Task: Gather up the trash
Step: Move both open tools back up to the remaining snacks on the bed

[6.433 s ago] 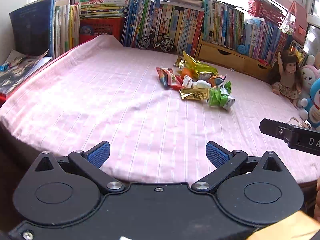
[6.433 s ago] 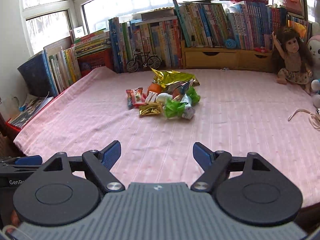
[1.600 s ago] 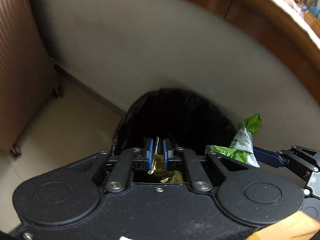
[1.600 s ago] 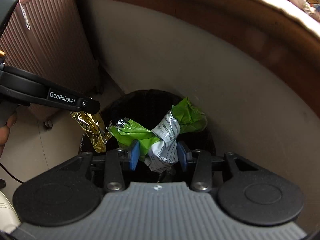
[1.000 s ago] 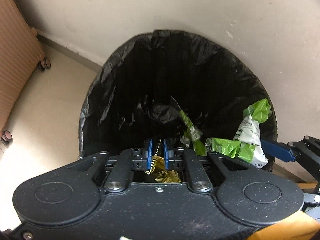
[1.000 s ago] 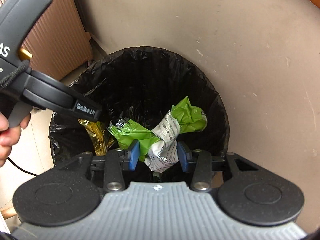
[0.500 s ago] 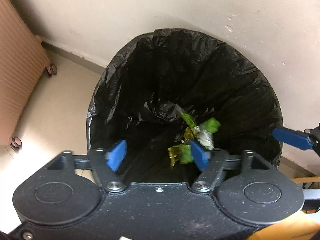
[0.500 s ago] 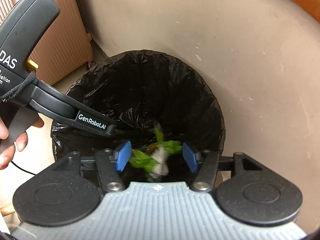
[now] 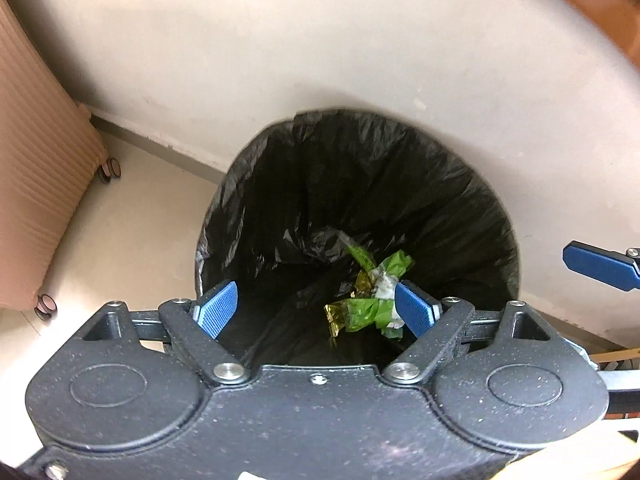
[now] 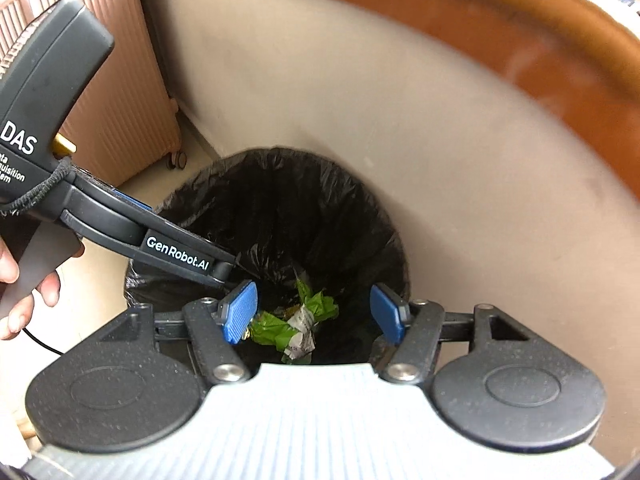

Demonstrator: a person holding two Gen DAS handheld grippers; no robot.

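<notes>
A round bin lined with a black bag (image 9: 288,184) (image 10: 248,188) stands on the floor against a pale wall. At its bottom lie a crumpled green and white wrapper (image 9: 368,308) (image 10: 292,328) and a gold wrapper (image 9: 335,313). My left gripper (image 9: 316,310) hangs open above the bin's near rim, nothing between its blue pads. My right gripper (image 10: 314,312) is also open and empty over the bin. In the right wrist view the left gripper's body (image 10: 80,200) reaches in from the left, held by a hand (image 10: 24,292).
A ribbed tan suitcase on wheels (image 9: 36,200) (image 10: 116,88) stands left of the bin. Beige floor (image 9: 112,232) lies between them. A brown wooden edge (image 10: 480,24) curves above the wall. One blue finger of the right gripper (image 9: 596,264) shows at the right of the left wrist view.
Both grippers opened and let go of their wrappers, which fell to the bottom of the bin. Since then both grippers have drawn back and up from the bin.
</notes>
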